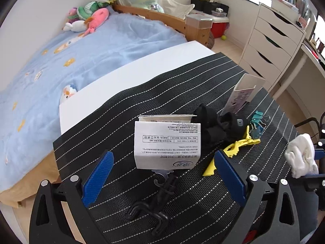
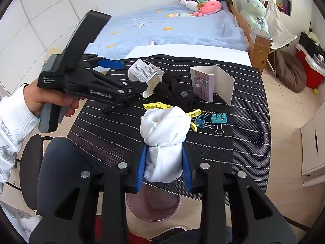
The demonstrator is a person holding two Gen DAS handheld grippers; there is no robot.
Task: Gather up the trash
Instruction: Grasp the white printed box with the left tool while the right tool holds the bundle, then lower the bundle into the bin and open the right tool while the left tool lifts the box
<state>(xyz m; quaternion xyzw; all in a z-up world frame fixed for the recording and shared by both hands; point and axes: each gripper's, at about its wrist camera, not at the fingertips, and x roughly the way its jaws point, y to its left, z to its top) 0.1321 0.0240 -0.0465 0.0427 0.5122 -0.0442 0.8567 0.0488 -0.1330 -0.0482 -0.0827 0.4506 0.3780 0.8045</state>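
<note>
Right wrist view: right gripper [image 2: 164,162] clamped on white tissue wad [image 2: 164,130], frame centre. Left wrist view: left gripper [image 1: 162,174], jaws apart, straddles white box [image 1: 167,142] at lower centre.

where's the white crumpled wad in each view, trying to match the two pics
Left wrist view: the white wad sits at the far right edge, clamped in the right tongs, beyond the left tongs.
Right wrist view: it fills the lower centre, between the blue pads.
Shared landmark: the yellow clip on the striped mat.
</note>
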